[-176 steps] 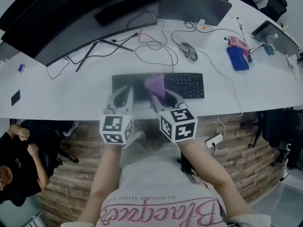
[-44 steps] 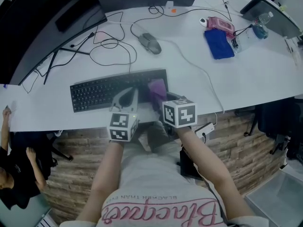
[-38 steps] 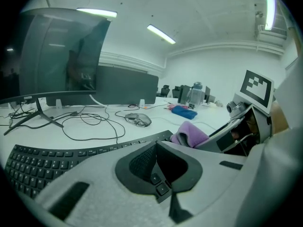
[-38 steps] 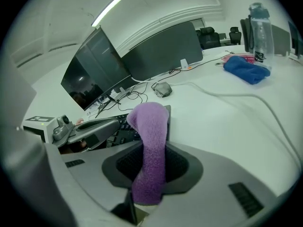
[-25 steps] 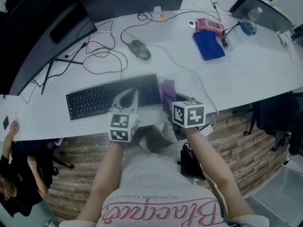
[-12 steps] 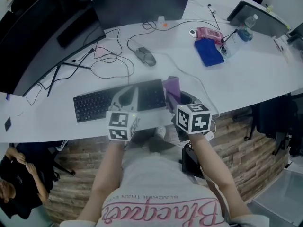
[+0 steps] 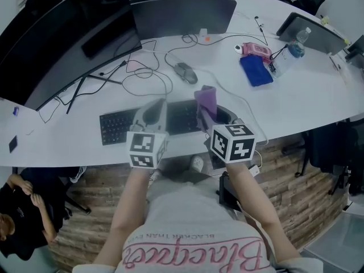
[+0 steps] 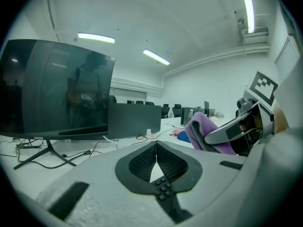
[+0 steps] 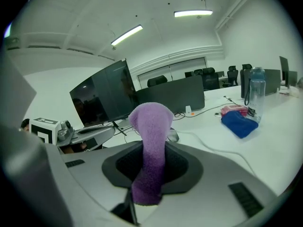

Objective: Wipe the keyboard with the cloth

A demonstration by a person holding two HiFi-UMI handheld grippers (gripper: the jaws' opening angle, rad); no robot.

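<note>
White curved desk [image 7: 307, 104] runs across the room, with a large dark monitor [image 7: 68, 33] at the far left, a second screen [image 7: 182, 16] beside it, loose cables between them, and a blue pouch [image 7: 255, 71] and a bottle [image 7: 296, 44] well off to the far right. A black keyboard [image 7: 116, 127] lies near the desk's near edge, with a mouse [image 7: 185, 71] just beyond it. The left gripper [image 8: 156, 150] sits over the middle of the keyboard with its jaws brought together until the tips meet; nothing is between them, and a few keys show through the small gap lower down. The right gripper [image 9: 150, 174] is at the keyboard's right end, its jaws pinched on a purple cloth [image 9: 152, 136] that stands up past the tips in a folded hump. Whether the cloth touches the keys cannot be told.
</note>
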